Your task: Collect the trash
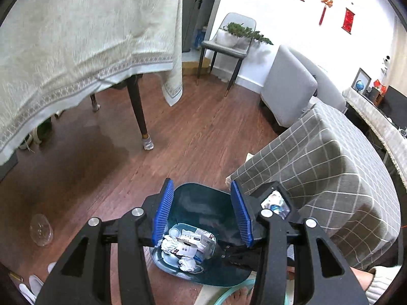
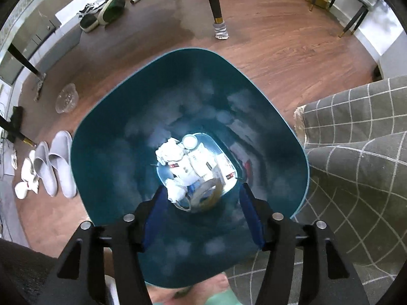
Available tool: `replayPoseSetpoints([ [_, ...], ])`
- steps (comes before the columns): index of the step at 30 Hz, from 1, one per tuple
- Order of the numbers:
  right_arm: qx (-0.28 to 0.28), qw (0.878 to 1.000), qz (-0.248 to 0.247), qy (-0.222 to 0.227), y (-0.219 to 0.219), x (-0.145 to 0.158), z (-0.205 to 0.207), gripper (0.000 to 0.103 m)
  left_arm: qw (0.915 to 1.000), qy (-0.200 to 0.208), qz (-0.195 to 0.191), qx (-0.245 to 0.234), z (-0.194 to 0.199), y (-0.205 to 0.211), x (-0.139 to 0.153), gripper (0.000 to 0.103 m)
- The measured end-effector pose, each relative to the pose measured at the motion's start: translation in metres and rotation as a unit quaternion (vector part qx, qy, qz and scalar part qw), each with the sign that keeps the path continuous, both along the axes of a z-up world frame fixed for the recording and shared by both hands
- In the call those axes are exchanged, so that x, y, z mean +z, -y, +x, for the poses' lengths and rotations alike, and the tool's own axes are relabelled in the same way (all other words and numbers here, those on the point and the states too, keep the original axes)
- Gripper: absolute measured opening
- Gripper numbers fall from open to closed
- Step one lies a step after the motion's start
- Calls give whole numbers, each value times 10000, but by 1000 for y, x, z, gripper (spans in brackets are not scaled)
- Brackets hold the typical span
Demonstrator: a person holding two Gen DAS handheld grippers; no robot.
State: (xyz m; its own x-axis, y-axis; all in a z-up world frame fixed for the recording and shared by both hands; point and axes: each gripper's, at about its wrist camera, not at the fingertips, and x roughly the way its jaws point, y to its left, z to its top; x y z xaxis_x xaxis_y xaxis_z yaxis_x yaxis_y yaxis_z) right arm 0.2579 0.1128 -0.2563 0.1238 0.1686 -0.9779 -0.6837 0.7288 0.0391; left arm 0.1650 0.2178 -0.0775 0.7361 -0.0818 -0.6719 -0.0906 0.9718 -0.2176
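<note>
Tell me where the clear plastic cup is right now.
The clear cup lies on its side on the wood floor, left of the teal bin in both wrist views, with the grey slippers nearer the camera.

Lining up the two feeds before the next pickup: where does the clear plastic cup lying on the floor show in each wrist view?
Left wrist: clear plastic cup at lower left, on the wood floor, left of the gripper arms.
Right wrist: cup at middle left, left of the bin rim, above the grey slippers.
Shared landmark: the teal trash bin, to the cup's right in both.
</note>
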Motion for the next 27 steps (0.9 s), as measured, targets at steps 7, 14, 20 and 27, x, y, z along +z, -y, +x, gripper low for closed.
replayPoseSetpoints([
  [7,-91,9986,340,393,7,40,-6,59,9996,192,210,86,-29,6,25,53],
  [14,-207,9915,842,974,15,100,-28,57,9969,487,483,373,-59,8,47,70],
  [20,-339,9763,1276,1715,34,160,-62,56,9930,762,667,611,-83,15,63,84],
  [27,-721,9481,1725,2572,68,218,-100,64,9876,1180,878,552,-119,29,79,94],
])
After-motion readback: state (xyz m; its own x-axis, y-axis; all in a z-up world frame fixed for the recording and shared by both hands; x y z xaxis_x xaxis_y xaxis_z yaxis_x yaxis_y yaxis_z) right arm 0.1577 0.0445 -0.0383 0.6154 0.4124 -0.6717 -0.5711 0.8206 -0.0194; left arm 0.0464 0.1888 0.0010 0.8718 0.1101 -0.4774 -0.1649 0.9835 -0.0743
